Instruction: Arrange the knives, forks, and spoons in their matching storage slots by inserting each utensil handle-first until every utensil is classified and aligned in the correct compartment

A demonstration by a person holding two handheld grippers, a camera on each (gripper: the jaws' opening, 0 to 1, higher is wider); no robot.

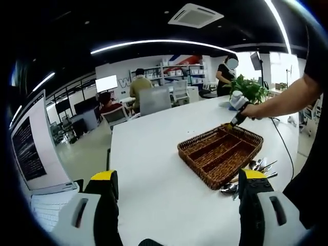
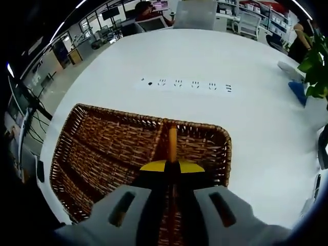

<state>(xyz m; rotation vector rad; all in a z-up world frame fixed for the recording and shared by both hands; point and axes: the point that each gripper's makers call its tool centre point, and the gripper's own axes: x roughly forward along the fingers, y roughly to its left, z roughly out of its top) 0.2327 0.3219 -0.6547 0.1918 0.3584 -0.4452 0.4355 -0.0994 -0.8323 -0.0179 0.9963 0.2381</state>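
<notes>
1. Utensil with an orange-brown handle [image 2: 172,143], seen in the right gripper view: pinched between the shut jaws of the right gripper [image 2: 172,166], long axis running straight ahead along the jaws, free end reaching forward over the far rim of the wicker tray [image 2: 102,133]. Tray directly below and ahead, its dividers running roughly along the same line as the handle (so insertion looks mainly a matter of lowering, judging by this alone). Only a slim rod-like stretch visible; knife, fork or spoon cannot be told.

2. Left gripper view: right gripper [image 1: 237,119] at the tray's [image 1: 220,154] far corner, clearly the nearer of the two to the slots. Left gripper [image 1: 177,192] wide open and empty, held back over the white table [image 1: 154,169], well apart from the tray. Loose spoons and other cutlery [image 1: 253,174] heaped on the table just beside the tray's near right edge, shiny metal, unsorted, close to the left gripper's right jaw.
</notes>
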